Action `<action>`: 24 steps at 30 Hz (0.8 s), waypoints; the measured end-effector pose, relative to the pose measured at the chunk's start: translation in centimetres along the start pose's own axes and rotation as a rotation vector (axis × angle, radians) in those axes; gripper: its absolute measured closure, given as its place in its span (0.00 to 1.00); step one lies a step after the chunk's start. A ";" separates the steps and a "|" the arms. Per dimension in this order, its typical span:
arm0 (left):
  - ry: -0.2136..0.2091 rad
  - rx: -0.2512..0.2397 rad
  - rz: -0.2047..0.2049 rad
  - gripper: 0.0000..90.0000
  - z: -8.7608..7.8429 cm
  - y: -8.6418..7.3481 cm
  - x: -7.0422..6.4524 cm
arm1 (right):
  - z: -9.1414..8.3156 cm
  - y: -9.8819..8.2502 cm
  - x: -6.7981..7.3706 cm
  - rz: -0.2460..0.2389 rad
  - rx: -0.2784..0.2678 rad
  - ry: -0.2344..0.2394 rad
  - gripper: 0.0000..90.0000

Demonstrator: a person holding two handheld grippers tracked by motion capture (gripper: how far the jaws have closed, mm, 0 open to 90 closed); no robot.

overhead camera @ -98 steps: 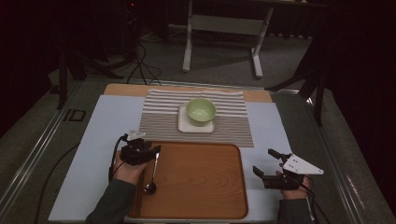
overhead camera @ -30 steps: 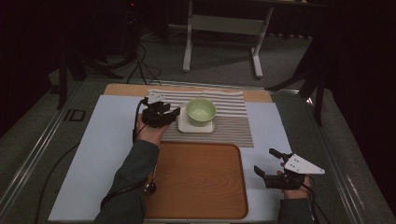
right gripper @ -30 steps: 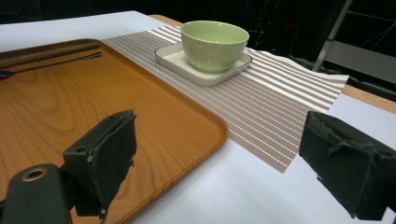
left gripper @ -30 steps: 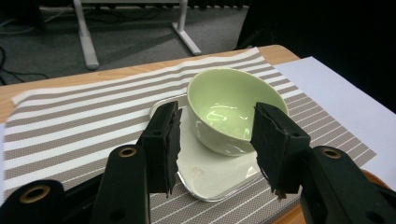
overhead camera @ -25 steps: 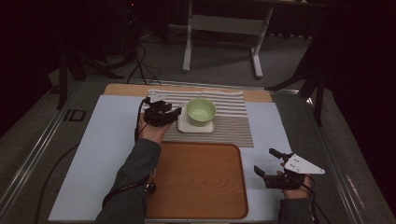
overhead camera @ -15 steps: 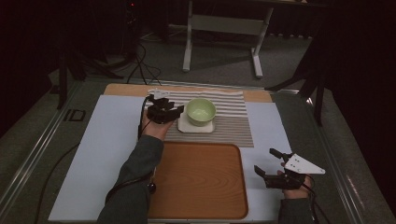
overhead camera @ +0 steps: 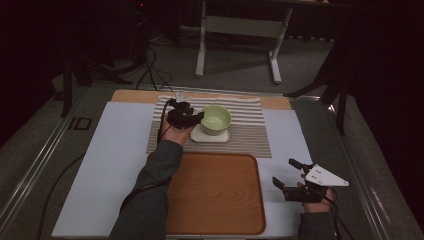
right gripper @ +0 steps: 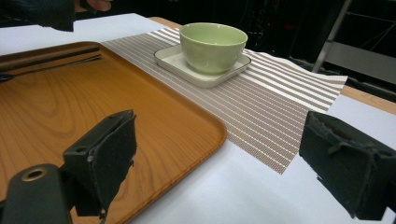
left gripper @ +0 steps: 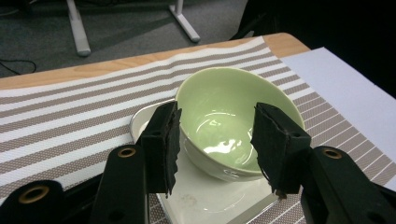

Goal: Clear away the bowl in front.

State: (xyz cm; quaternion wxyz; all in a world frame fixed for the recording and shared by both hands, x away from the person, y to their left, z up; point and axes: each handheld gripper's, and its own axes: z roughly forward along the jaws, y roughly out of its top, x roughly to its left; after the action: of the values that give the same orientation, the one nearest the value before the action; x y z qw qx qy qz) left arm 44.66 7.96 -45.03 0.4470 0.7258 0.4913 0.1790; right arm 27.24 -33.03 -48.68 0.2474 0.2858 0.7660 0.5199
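Wooden tray (overhead camera: pixel 215 195) lies empty before us. Green bowl (left gripper: pixel 236 121) sits on its white saucer (left gripper: pixel 205 198), between the left gripper (left gripper: pixel 215 140)'s half-open jaws; glazed walls may slip. Right gripper (overhead camera: pixel 295 181) idles wide.

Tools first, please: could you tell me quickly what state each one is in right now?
Left tool: open, jaws either side of the green bowl's near wall, not gripping.
Right tool: open, empty.

High cam overhead; both gripper cams low, close, share bowl (left gripper: pixel 236 121)
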 end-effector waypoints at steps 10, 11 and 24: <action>-0.001 0.041 -0.001 0.58 2.4 -0.1 -0.5 | -0.1 0.0 -0.1 0.002 -0.003 -0.001 0.12; 0.001 0.050 0.001 0.58 2.7 -0.1 -0.6 | -0.1 0.0 -0.1 0.004 -0.003 -0.002 0.12; 0.053 0.108 -0.018 0.58 5.2 -0.6 0.0 | -0.2 0.0 -0.2 0.009 -0.011 0.000 0.12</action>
State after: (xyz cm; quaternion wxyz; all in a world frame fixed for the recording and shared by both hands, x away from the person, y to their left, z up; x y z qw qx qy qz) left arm 47.95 5.55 -48.34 0.3957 0.7393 0.5185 0.1672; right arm 27.26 -33.35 -48.63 0.2466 0.2881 0.7618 0.5252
